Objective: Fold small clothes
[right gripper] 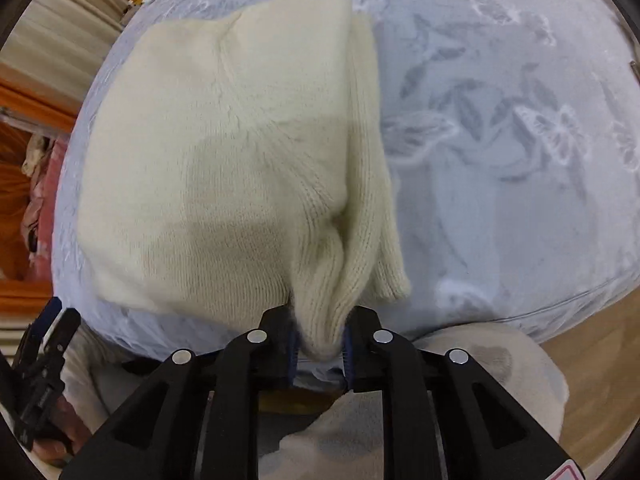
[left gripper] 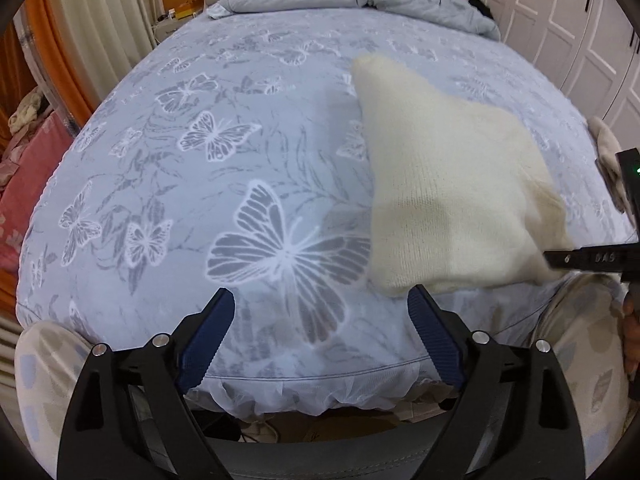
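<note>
Nearby, right claw (right gripper: pixel 319 346) pinches knit garment (right gripper: pixel 224 168) edge.

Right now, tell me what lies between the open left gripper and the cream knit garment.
Only bare butterfly-print bedsheet. In the left wrist view, the left gripper hangs open, empty, beside the cream knit garment, whose corner the right gripper pinches.
</note>
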A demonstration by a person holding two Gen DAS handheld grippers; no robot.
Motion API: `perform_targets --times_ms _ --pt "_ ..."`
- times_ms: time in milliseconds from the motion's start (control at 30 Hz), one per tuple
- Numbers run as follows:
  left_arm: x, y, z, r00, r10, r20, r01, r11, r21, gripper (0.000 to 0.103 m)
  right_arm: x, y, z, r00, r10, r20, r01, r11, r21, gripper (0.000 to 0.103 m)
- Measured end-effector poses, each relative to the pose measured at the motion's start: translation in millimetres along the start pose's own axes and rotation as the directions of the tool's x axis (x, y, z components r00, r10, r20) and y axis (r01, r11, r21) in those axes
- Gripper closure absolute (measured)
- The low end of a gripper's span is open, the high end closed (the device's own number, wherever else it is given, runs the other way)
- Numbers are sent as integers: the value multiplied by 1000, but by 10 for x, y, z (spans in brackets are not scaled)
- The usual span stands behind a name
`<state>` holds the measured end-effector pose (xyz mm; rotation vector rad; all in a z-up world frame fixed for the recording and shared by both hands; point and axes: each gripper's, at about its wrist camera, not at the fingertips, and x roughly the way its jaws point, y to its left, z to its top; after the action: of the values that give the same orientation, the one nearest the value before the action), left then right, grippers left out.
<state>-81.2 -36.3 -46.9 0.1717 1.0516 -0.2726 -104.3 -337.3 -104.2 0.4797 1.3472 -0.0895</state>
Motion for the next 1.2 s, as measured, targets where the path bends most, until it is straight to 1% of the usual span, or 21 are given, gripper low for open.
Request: perform_targets --times_ms 67,167,233,300,333,433,467,500,533,567,633,667,767,867,933,967,1033,1067,1133,1167,1200 --pt "-42 -55 37 1000 4 14 -5 1000 29 17 -235 -26 -20 997 6 78 -8 999 32 73" --pt "-158 -105 95 999 7 51 -9 998 57 17 -618 -69 -78 980 -1 199 -19 995 98 71" --pt "-190 -145 140 998 11 61 -16 998 69 16 -791 39 -19 967 28 254 -46 997 65 73" --pt "-190 -181 185 998 12 60 -16 997 74 16 -912 229 99 951 118 285 -122 992 -4 75" --pt "-185 -217 214 998 10 59 -14 997 75 16 -902 291 144 949 131 288 -129 991 -25 75" --pt "-205 -319 281 997 22 68 -28 995 95 16 -612 497 383 965 90 247 -74 994 -75 77" --pt "-220 -358 300 997 33 71 -40 994 103 16 -350 449 478 981 10 196 2 998 -59 82" --pt "-234 -394 324 996 45 72 -54 992 117 16 -88 370 515 988 -63 140 70 997 -45 103" --pt "-243 -418 338 996 48 73 -57 990 125 16 114 302 548 989 -98 110 103 994 -41 103" --pt "-250 -438 353 996 53 71 -62 989 134 16 120 240 549 988 -70 137 74 997 -26 103" --pt "-261 -460 372 996 53 70 -63 988 142 16 -43 226 576 992 -32 125 28 999 36 103" --pt "-260 -467 377 996 52 71 -62 988 145 16 -196 272 573 989 7 151 -14 999 52 97" --pt "-213 -479 380 997 56 53 -64 988 144 16 -493 610 547 973 112 203 -105 993 -47 96" --pt "-164 -483 377 998 57 30 -61 989 136 16 -418 933 570 966 210 153 -193 974 -121 95" --pt "-157 -465 380 998 62 26 -65 989 136 16 -134 1083 579 980 183 75 -170 974 -148 95" --pt "-163 -450 380 997 67 29 -70 989 133 16 101 1137 561 990 140 27 -133 978 -162 96" --pt "-161 -426 374 997 76 28 -79 988 132 16 277 1130 533 991 130 40 -121 978 -170 100" --pt "-154 -413 372 997 79 23 -81 988 134 16 195 1075 543 988 150 42 -144 981 -130 100" --pt "-146 -389 371 997 80 18 -82 987 137 16 -11 960 556 980 184 71 -180 982 -60 95" --pt "-142 -371 374 996 83 19 -85 987 135 15 -232 818 534 971 191 141 -187 982 -38 85" --pt "-134 -353 376 997 82 18 -83 988 132 15 -369 704 507 966 175 191 -174 985 -22 62"
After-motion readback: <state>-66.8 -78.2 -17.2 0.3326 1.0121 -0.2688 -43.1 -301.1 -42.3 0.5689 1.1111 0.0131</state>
